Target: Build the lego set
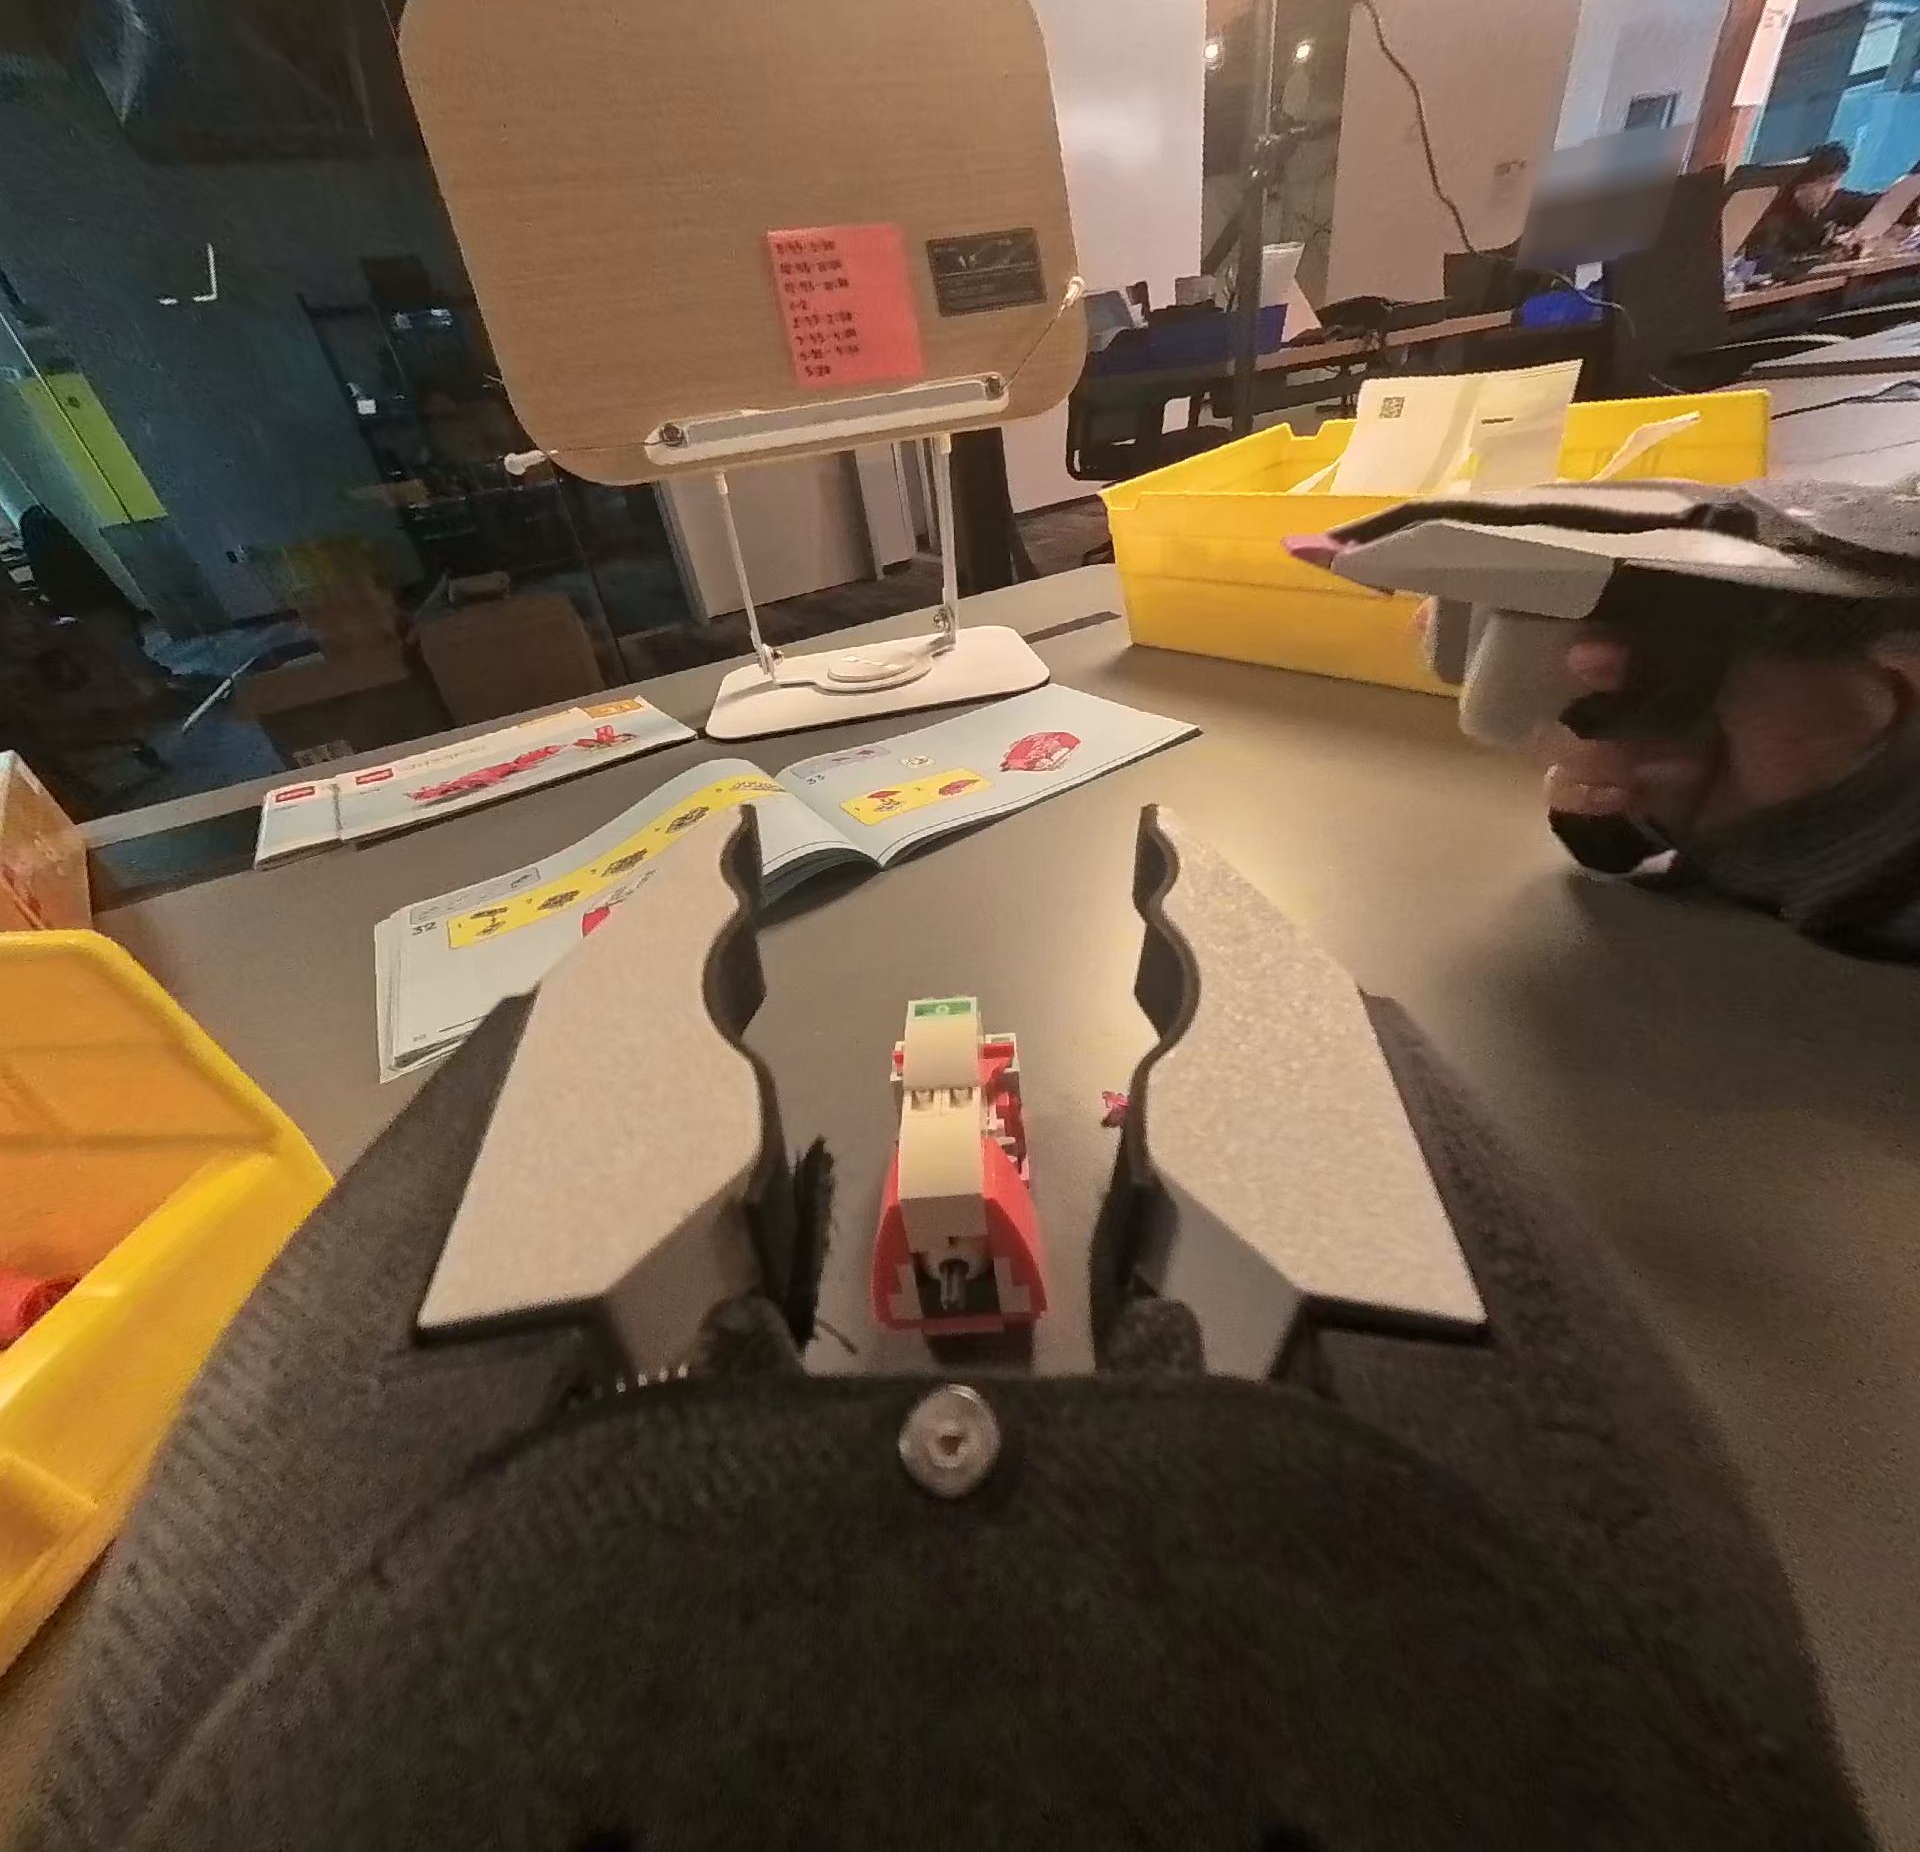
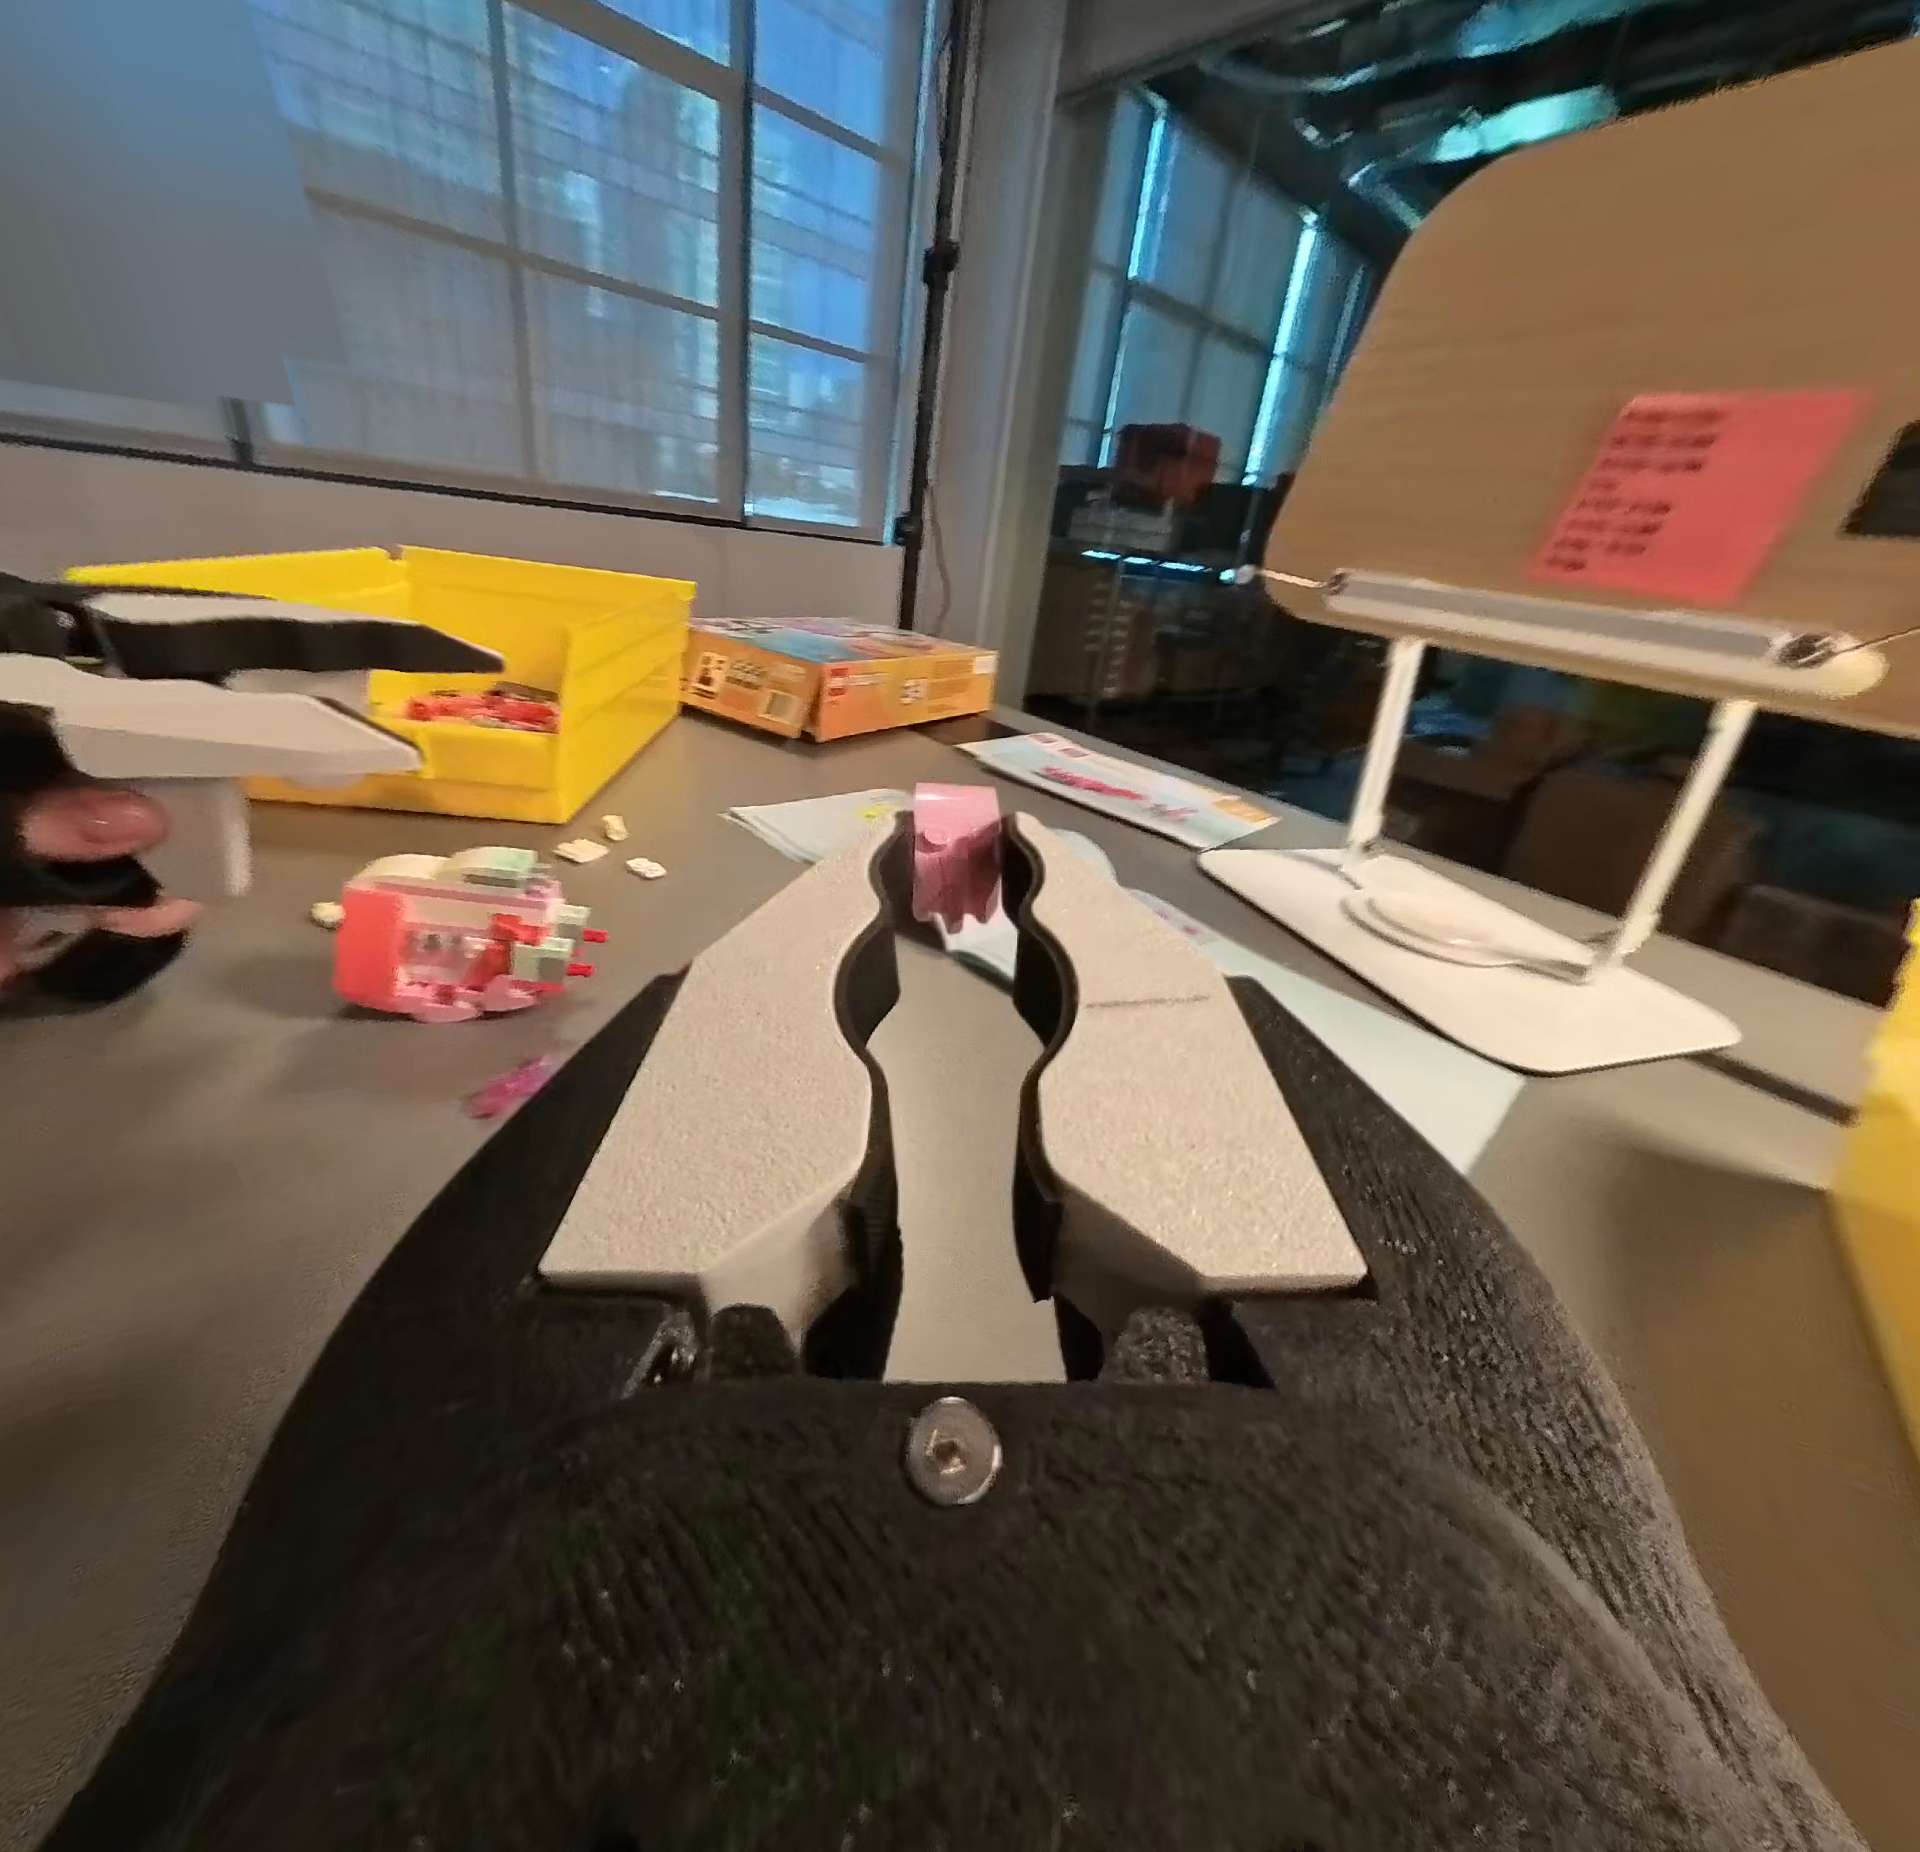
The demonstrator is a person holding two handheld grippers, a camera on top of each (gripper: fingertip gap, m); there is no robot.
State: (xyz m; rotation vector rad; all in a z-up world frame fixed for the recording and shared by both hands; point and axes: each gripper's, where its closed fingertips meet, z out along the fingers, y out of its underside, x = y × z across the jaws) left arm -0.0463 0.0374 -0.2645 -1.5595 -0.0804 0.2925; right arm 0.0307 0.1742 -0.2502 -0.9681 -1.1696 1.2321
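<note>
L claw [image 1: 943,826] apart, brick model [image 1: 961,1168] btwn, untouched | R claw [image 2: 951,846] clamps pink piece [image 2: 951,852]

The right gripper [image 2: 951,867] pinches a small pink brick piece [image 2: 948,846] at its tips, both fingers [image 2: 821,929] pressed against its sides, lifted above the tabletop [image 2: 260,1127]. The left gripper [image 1: 945,867] stands wide apart around a red, white and pink brick model [image 1: 961,1179], which rests on the tabletop between its fingers [image 1: 644,971], touched by neither.
</note>
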